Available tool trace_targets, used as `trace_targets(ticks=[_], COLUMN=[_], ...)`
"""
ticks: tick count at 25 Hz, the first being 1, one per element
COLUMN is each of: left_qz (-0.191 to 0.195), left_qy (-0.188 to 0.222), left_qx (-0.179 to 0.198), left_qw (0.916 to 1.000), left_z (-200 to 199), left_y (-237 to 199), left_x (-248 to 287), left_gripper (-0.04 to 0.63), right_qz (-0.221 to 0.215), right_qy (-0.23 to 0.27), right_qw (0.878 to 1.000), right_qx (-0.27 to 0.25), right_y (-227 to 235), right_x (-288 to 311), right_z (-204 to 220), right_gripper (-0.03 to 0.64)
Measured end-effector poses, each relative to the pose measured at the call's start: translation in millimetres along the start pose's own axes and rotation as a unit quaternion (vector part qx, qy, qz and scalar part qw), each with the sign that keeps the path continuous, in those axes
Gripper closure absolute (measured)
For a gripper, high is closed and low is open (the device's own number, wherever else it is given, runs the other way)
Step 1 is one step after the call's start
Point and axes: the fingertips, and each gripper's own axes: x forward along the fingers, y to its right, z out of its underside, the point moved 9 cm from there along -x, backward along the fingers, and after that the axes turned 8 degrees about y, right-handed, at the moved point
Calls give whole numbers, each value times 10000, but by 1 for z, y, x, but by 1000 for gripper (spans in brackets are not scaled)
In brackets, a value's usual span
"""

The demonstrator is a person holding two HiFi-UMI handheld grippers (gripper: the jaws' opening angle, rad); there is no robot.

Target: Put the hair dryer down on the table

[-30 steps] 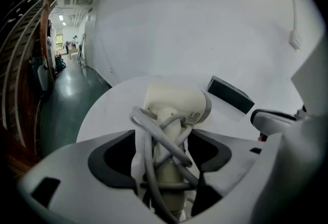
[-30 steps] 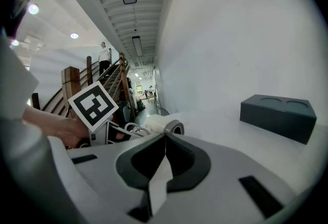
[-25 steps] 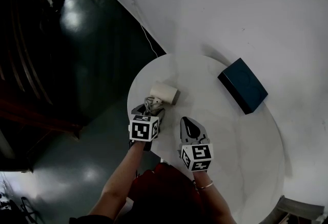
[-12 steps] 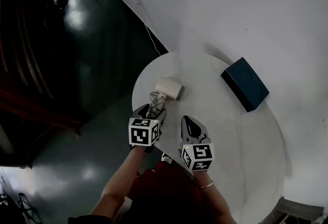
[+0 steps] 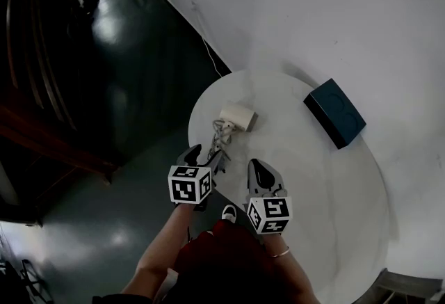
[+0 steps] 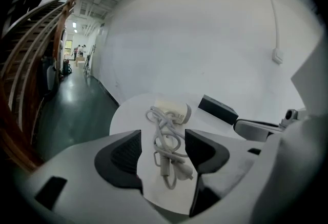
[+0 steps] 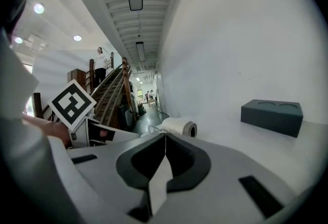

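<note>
white round table (image 5: 334, 184) | hair dryer (image 5: 237, 117) lying flat | left gripper (image 5: 204, 155) nr its cord (image 5: 221, 134), jaws apart, empty | right gripper (image 5: 257, 170) nr dryer, jaws together, empty

Hair dryer (image 5: 237, 117) now down on table (image 5: 327, 184); L gripper (image 5: 208, 154) off it, jaws apart
</note>
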Motion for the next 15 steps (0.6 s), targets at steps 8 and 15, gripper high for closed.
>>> trace_targets(ticks=[8,15], left_qz=[-72,11], left_qy=[290,448], left_qx=[-4,66], left_qw=[9996,9990], left_z=[4,8], left_y=[-10,-7], left_x=[-46,-86], left_gripper=[386,434], right_qz=[-44,-38], right_qy=[71,156], right_qw=[9999,9998], right_qx=[-64,-120], right_y=[-28,-53], right_x=[-21,-45], right_z=[2,3], right_gripper=[601,601])
